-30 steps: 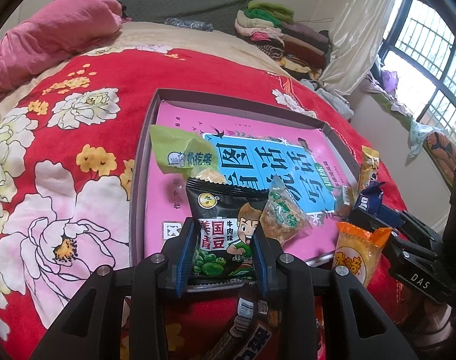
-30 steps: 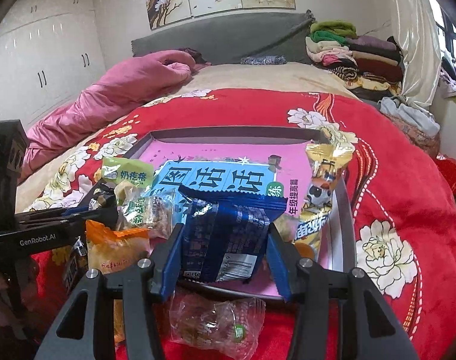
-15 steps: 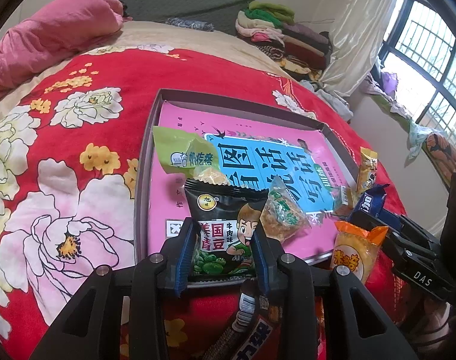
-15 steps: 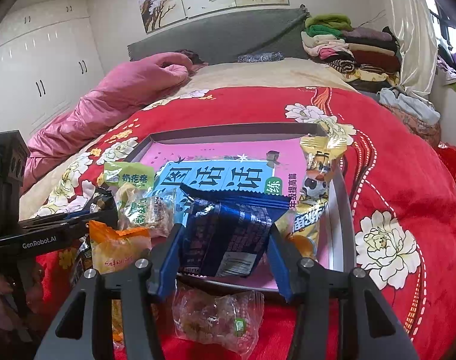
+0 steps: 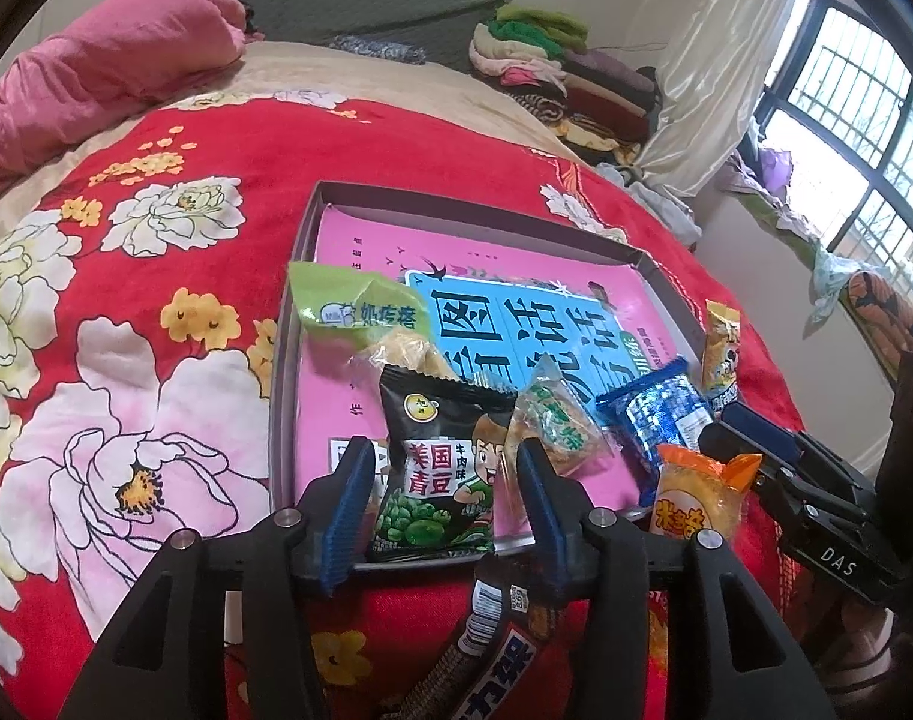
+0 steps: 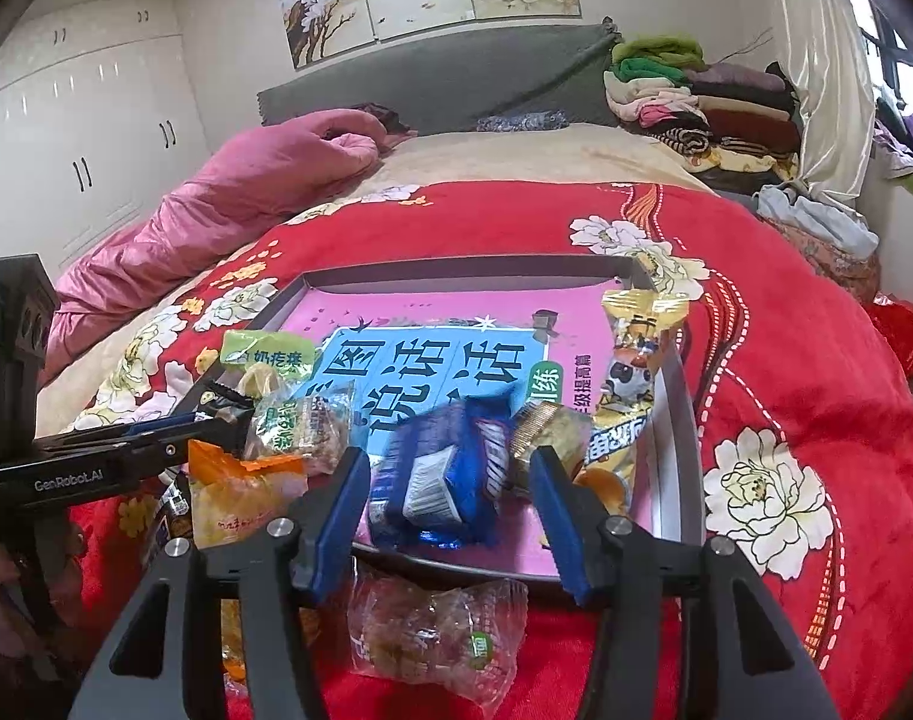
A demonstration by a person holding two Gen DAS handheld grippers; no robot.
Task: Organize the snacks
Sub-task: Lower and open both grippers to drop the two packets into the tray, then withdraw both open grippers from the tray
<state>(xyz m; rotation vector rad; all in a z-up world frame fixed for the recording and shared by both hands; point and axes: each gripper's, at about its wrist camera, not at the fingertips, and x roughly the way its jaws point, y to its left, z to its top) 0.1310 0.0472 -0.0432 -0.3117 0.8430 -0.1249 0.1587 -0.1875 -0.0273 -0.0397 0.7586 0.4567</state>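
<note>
A: What's under your grippers?

B: A red floral blanket (image 5: pixel 156 276), then the grey tray (image 5: pixel 282 360) with its pink book.

A: And your left gripper (image 5: pixel 441 498)?

B: Its jaws are opening; the black pea packet (image 5: pixel 438 468) lies between, clear of the pads, on the tray's near edge.

A: The right gripper (image 6: pixel 450 498)?

B: Parted; the blue packet (image 6: pixel 450 474) sits loose between, in the tray.

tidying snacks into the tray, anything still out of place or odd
Yes: a clear-wrapped snack and a dark bar lie on the red blanket outside the tray. The yellow packet leans over its right rim.
</note>
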